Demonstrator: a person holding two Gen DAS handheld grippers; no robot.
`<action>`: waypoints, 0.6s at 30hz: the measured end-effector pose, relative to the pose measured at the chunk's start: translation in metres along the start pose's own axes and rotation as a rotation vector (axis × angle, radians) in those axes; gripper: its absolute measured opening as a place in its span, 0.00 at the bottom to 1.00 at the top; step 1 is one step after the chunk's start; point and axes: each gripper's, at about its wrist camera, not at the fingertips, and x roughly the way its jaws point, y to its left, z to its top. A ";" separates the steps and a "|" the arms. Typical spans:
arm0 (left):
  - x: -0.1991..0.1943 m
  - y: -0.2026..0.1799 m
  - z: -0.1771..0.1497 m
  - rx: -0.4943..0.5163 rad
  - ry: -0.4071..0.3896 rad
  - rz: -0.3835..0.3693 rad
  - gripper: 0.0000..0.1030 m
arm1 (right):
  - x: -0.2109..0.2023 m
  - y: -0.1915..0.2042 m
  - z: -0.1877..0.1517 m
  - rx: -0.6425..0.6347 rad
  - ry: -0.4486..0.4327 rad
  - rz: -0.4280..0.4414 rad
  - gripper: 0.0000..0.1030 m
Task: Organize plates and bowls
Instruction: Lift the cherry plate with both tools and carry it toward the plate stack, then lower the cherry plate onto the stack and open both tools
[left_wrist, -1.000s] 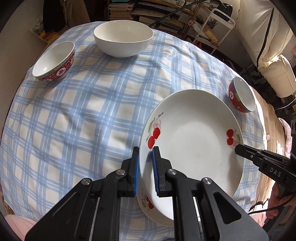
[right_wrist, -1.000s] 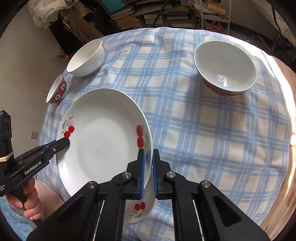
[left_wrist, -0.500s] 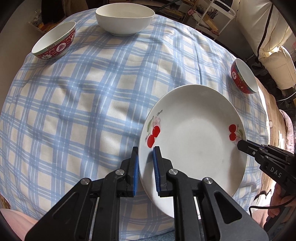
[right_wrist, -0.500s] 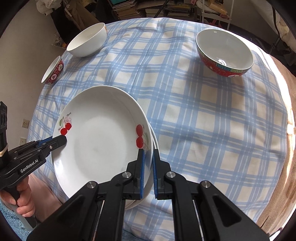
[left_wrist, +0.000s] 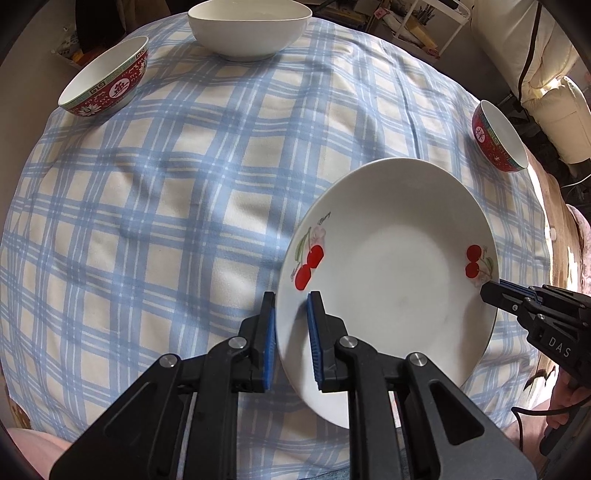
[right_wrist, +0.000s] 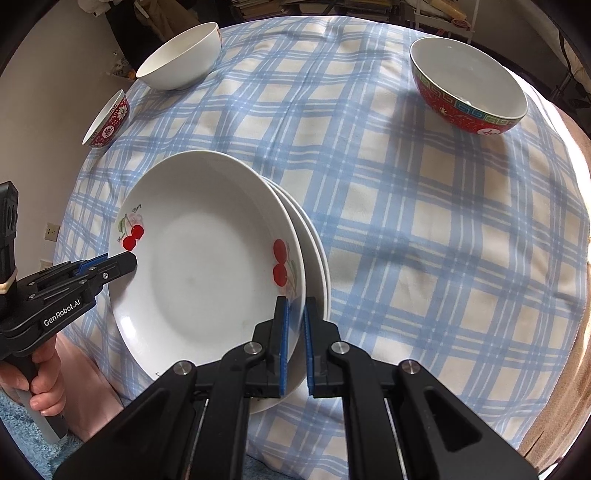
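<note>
The cherry plate (left_wrist: 391, 280) is the landmark, lying at the near edge of the worktop (left_wrist: 166, 206), which is covered in a blue checked cloth. The left tongs (left_wrist: 290, 314) straddle the plate's near-left rim, one blue pad under the rim and the other over the inside; a sliver of gap shows at the inner pad, so they sit loosely about the rim rather than pinching it. In the right wrist view the right tongs (right_wrist: 293, 317) are closed on the opposite rim of the cherry plate (right_wrist: 207, 266), their pads pressed against it just below a pair of painted cherries. In the same view the left tongs (right_wrist: 122, 263) reach in from the plate's left, with a person's hand (right_wrist: 40, 384) wrapped round the handle.

The plate rests on top of other white plates (right_wrist: 314, 254), whose rims peek out along its right side.

Beyond the plate to the left stands a small red patterned bowl (left_wrist: 105, 77). Farther off, at the far edge of the cloth, is a plain white bowl (left_wrist: 249, 29). To the plate's far right sits a second red bowl (left_wrist: 498, 136), near the cloth's right edge.
</note>
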 end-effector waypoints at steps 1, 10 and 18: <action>-0.001 0.001 0.000 0.004 0.003 -0.001 0.16 | -0.001 0.000 0.000 -0.003 0.003 -0.002 0.08; -0.003 -0.001 0.001 0.052 0.019 0.026 0.18 | 0.000 0.006 0.004 -0.032 0.051 -0.023 0.09; -0.009 0.006 0.002 0.046 0.035 -0.004 0.20 | -0.007 0.002 0.005 -0.034 0.037 -0.030 0.09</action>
